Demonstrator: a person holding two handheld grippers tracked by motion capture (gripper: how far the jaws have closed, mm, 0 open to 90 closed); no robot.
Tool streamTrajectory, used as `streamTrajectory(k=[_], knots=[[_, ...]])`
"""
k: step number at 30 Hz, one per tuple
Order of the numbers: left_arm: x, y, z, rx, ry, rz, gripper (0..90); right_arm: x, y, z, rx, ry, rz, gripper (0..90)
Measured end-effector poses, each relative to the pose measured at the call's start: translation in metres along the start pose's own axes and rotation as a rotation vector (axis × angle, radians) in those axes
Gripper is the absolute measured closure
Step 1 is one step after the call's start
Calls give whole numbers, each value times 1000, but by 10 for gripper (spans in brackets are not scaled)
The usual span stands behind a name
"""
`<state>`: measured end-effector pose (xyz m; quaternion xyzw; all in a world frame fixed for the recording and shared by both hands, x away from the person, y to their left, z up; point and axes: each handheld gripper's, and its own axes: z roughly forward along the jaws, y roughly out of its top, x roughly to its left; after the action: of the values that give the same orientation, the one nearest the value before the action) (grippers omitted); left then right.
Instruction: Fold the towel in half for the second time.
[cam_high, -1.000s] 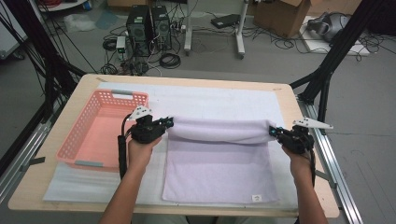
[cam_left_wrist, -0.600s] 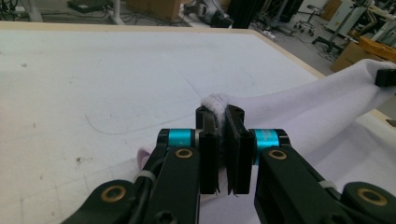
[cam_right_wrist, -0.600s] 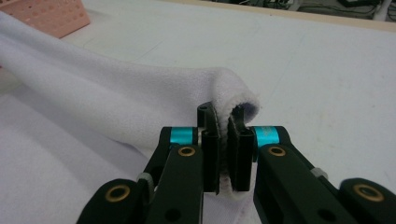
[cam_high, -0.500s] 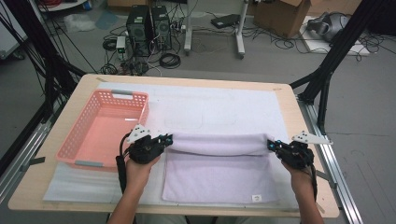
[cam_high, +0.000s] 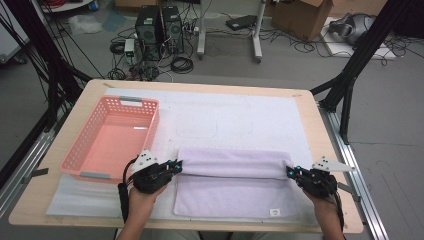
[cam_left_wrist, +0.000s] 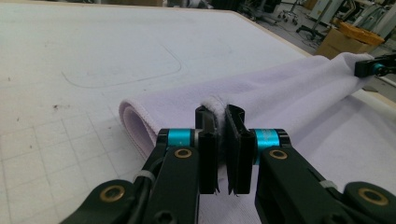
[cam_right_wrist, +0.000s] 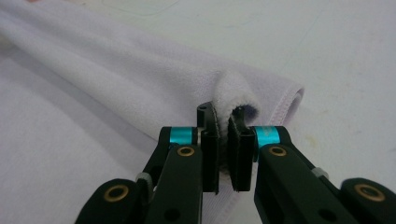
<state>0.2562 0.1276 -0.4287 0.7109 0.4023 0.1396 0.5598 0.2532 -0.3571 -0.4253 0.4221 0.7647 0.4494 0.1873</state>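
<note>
- Towel (cam_high: 232, 187), pale lilac, lies on the white mat (cam_high: 240, 120) at the near side of the table (cam_high: 327, 150) in the high view. Its far edge is doubled over toward the person, so a rolled fold runs from side to side across it. A small white label sits near its near right corner.
- High view, left gripper (cam_high: 176, 165): at the left end of the fold, jaws pinched on the cloth edge. Right gripper (cam_high: 290, 171): at the right end of the fold, likewise clamped on cloth. Both forearms enter from the bottom edge.
- High view, pink basket (cam_high: 116, 137): on the table left of the towel, just beyond the left gripper, apart from the cloth.
- Left gripper view: left gripper (cam_left_wrist: 221, 119) with black jaws nearly together, a ridge of towel (cam_left_wrist: 289, 88) hem squeezed between them. The fold curls open at its near end; the other gripper shows far right on the same fold.
- Right gripper view: right gripper (cam_right_wrist: 224, 122) with jaws closed on a bunched loop of towel (cam_right_wrist: 116, 93) hem. The flat lower layer spreads to the left, bare mat beyond.
</note>
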Motion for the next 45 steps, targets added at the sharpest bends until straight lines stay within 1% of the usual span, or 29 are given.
streamTrajectory(k=[2,5,7,11,14,18,21,22,23,25,26,29,30,31,32,34,35,38,40,41,44,45], knots=[[-1,-4,-1,8,-2,1,842,3,-5,-3,11,-2,-19,852],[-3,-9,-5,17,-7,-1,842,4,-8,-5,15,4,-22,851],[-5,-11,-8,18,-14,7,841,7,-9,-8,17,11,-33,852],[-7,-13,-13,13,-25,4,841,12,-13,-13,19,13,-70,851],[-10,-15,-17,16,-35,13,841,14,-15,-17,13,19,-78,851],[-12,-17,-22,23,-45,17,840,14,-18,-22,13,36,-67,844],[-14,-18,-24,30,-60,19,828,16,-22,-26,27,50,-69,827],[-14,-17,-24,36,-63,22,806,16,-24,-26,31,54,-69,809],[-14,-15,-24,41,-60,18,746,16,-25,-27,36,54,-69,776],[-12,-10,-23,37,-51,-8,560,13,-27,-30,55,55,-41,717],[-11,-7,-24,33,-47,-6,515,11,-28,-32,50,54,-32,698],[-7,3,-20,16,-33,-14,450,2,-24,-44,-9,44,9,634],[-5,6,-18,14,-30,-16,441,-1,-21,-48,-40,42,21,627],[-4,9,-14,13,-26,-25,439,-4,-17,-50,-60,35,36,614],[-1,12,-10,22,-22,-24,431,-7,-13,-50,-72,24,42,612],[3,16,0,46,-11,-25,423,-11,-4,-45,-71,4,47,593],[5,18,5,56,-3,-30,418,-13,0,-41,-60,-5,50,577],[14,22,20,92,24,-56,389,-19,11,-24,-37,-22,73,550],[18,24,28,119,36,-66,387,-21,14,-11,-21,-24,71,545],[20,24,32,131,42,-69,386,-22,16,-4,-6,-22,73,546],[25,23,40,157,67,-73,388,-22,18,16,57,-39,47,578],[26,22,42,165,71,-76,388,-23,18,22,75,-32,47,596]])
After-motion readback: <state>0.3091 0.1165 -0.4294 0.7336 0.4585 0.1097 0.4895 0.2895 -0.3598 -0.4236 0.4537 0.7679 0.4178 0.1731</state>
